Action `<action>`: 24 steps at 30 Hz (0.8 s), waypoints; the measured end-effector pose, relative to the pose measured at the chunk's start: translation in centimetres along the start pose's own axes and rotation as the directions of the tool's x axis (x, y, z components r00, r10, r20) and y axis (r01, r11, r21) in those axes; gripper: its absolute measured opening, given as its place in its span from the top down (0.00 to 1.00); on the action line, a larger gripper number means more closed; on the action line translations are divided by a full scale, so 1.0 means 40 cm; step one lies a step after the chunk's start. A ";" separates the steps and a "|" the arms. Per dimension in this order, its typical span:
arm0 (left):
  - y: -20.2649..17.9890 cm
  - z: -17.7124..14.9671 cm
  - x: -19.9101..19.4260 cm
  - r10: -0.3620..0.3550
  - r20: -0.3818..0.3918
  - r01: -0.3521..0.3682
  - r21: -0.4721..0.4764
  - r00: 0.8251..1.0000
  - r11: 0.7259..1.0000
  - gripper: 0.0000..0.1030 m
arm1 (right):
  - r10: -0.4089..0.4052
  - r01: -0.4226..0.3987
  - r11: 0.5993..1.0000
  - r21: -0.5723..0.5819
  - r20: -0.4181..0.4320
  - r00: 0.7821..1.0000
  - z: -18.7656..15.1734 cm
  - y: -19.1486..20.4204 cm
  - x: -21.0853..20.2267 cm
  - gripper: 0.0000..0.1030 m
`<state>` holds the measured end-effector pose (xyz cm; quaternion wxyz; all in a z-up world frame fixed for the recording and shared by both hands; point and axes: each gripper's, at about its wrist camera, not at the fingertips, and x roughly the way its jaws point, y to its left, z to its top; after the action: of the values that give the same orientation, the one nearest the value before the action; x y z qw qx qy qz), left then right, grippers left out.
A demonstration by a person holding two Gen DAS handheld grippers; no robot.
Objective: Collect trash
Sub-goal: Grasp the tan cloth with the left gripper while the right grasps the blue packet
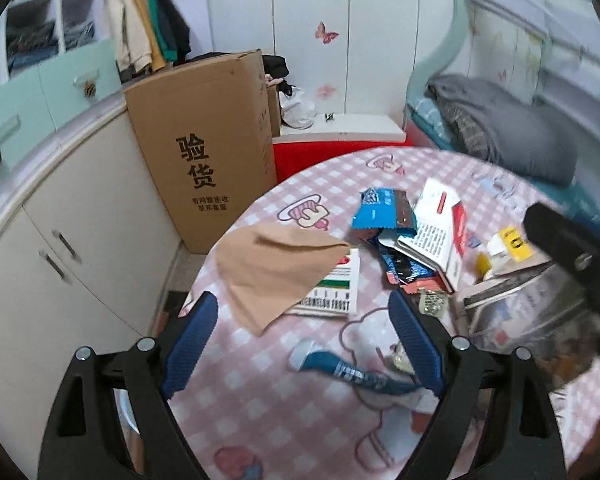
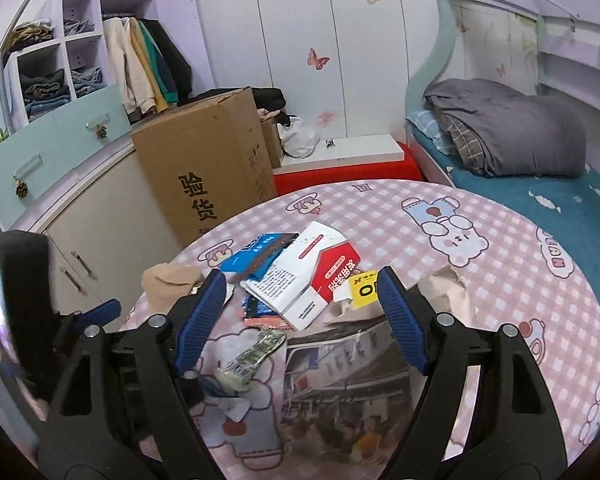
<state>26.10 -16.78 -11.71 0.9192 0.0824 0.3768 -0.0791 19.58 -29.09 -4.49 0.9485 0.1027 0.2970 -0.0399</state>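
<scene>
Trash lies scattered on a round table with a pink checked cloth (image 1: 284, 420). In the left wrist view my left gripper (image 1: 304, 312) is open over a tan paper napkin (image 1: 272, 272), a white box (image 1: 336, 296) beneath it, and a blue tube (image 1: 352, 370). Blue wrappers (image 1: 384, 210) and a red-and-white carton (image 1: 440, 228) lie beyond. My right gripper (image 2: 300, 292) is open above a shiny printed bag (image 2: 340, 392), a crumpled wrapper (image 2: 252, 356), the carton (image 2: 312, 276) and a yellow tag (image 2: 364, 290). The left gripper shows at the right wrist view's left edge (image 2: 20, 300).
A tall cardboard box (image 1: 208, 144) stands on the floor left of the table, beside white cabinets (image 1: 60, 248). A bed with a grey blanket (image 2: 508, 128) lies at the right. A red bench with a white board (image 2: 340, 164) sits behind the table.
</scene>
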 end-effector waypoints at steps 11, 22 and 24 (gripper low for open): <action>-0.025 0.046 0.106 0.144 -0.029 -0.142 0.070 0.989 0.987 0.17 | 0.009 -0.009 1.000 -0.008 -0.024 1.000 0.005 0.002 0.062 0.25; 0.068 0.021 0.045 0.053 0.005 -0.053 -0.031 0.999 0.998 0.97 | -0.002 -0.001 0.996 -0.094 -0.034 0.999 -0.010 0.044 0.059 0.25; 0.098 0.006 0.015 0.051 0.029 -0.049 -0.060 0.998 0.997 0.97 | 0.012 -0.018 0.992 -0.121 -0.049 0.999 -0.017 0.061 0.057 0.25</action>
<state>27.48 -13.06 -11.60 0.9286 0.0635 0.3628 -0.0460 21.42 -26.58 -5.92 0.9459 0.0479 0.3207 -0.0122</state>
